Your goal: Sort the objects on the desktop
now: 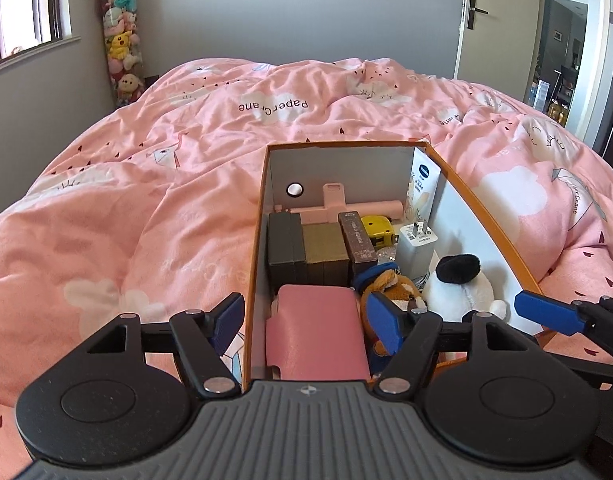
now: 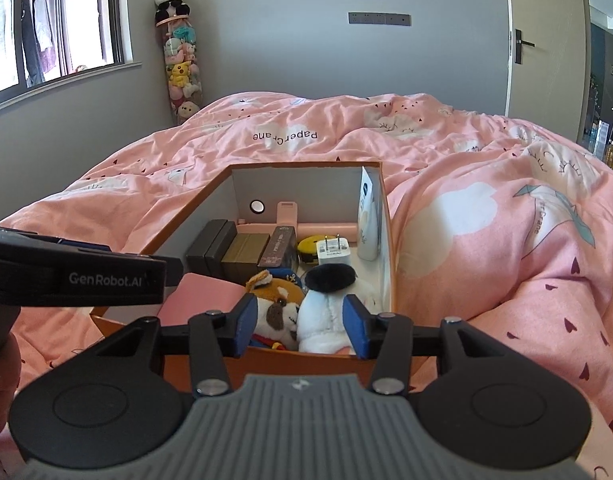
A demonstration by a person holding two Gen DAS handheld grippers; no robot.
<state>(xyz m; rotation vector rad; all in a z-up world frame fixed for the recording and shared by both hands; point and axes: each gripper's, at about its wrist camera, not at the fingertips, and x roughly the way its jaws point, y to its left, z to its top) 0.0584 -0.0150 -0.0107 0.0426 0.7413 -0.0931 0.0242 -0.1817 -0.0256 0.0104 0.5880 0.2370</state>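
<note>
A bed point(image 1: 186, 184) under a pink quilt printed with white clouds fills both views, with a grey wall, a window at the far left and a white door point(image 2: 546, 40) at the far right. In the far left corner stands a tall clear tube of plush toys point(image 1: 120, 48) topped by a panda. On the quilt lies an orange cardboard box point(image 1: 253, 264) with white inner walls, open at the top and packed. At its near left lies a pink wallet point(image 1: 316, 332); beyond it stand dark and olive small boxes point(image 1: 306, 252) in a row, and a pink handled tool point(image 1: 346, 207) lies along the far wall. A white lotion tube point(image 2: 368, 220) leans in the far right corner, with a white plug charger point(image 2: 333, 252) and a yellow tape measure point(image 2: 308, 245) beside it. Near right sit a brown and white plush dog point(image 2: 276, 308) and a white plush with a black patch point(image 2: 326, 300), touching each other. The left gripper point(image 1: 304, 320) hovers over the wallet, fingers spread wide and released, one outside the box's left wall. The right gripper point(image 2: 298, 330) hangs at the near rim, fingers parted before the two plush toys; pressing on neither.
</note>
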